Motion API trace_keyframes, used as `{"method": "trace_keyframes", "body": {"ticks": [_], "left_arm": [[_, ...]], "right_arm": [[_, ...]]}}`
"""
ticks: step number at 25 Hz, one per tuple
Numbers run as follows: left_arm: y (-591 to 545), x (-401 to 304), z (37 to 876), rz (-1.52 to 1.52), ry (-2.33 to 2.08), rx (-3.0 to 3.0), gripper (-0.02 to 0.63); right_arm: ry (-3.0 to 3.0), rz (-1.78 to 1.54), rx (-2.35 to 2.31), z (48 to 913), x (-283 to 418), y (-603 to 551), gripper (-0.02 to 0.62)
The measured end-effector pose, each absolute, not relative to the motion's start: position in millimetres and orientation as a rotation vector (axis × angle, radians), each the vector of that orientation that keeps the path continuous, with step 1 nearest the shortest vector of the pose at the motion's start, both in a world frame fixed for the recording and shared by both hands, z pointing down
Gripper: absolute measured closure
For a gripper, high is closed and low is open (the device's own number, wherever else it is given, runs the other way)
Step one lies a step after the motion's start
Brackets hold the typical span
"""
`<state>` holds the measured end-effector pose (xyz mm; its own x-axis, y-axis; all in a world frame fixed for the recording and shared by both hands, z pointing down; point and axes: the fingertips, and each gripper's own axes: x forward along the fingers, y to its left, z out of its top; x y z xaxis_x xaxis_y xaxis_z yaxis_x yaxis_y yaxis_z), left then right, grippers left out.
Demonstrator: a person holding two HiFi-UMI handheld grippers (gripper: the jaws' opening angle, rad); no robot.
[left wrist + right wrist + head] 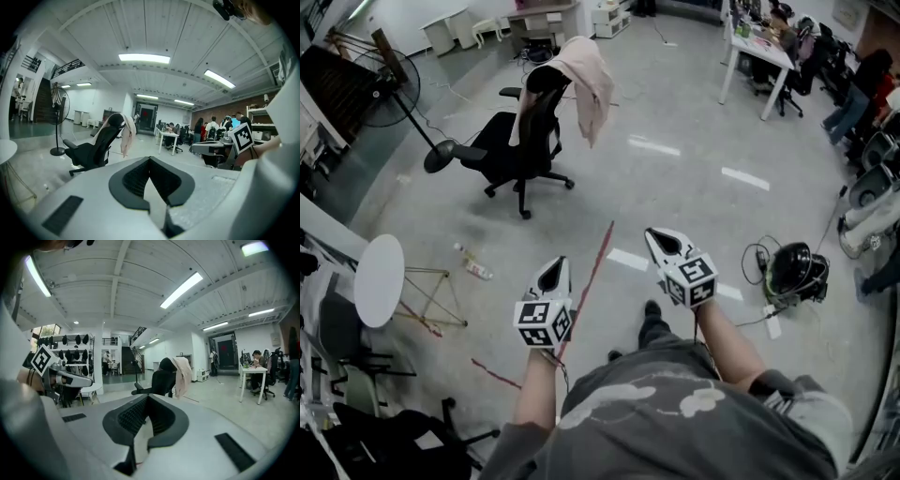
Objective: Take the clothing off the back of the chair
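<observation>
Pointing forward side by side, the left claw and the right claw are both pressed together, with nothing between the jaws. Well apart from them, farther across the floor, the pink clothing hangs over the back of the black chair.

Light: bright and even, given by ceiling light strips.
Glare: white patches are reflected on the floor.
Shadows: only a faint one is cast under the chair.
Edges: bent and darkened in both gripper views.
</observation>
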<state>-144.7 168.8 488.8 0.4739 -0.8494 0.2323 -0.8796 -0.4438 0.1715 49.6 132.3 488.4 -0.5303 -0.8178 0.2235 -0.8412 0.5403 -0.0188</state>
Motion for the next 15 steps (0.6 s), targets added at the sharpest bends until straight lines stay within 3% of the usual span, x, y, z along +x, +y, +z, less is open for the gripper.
{"method": "trace_keyframes", "body": {"ticks": [15], "left_arm": [[136,-144,506,0.191,-1.448,2.406,0.606]], "right_arm": [[-2.579,0.334,1.568,509,81,88,0.603]]}}
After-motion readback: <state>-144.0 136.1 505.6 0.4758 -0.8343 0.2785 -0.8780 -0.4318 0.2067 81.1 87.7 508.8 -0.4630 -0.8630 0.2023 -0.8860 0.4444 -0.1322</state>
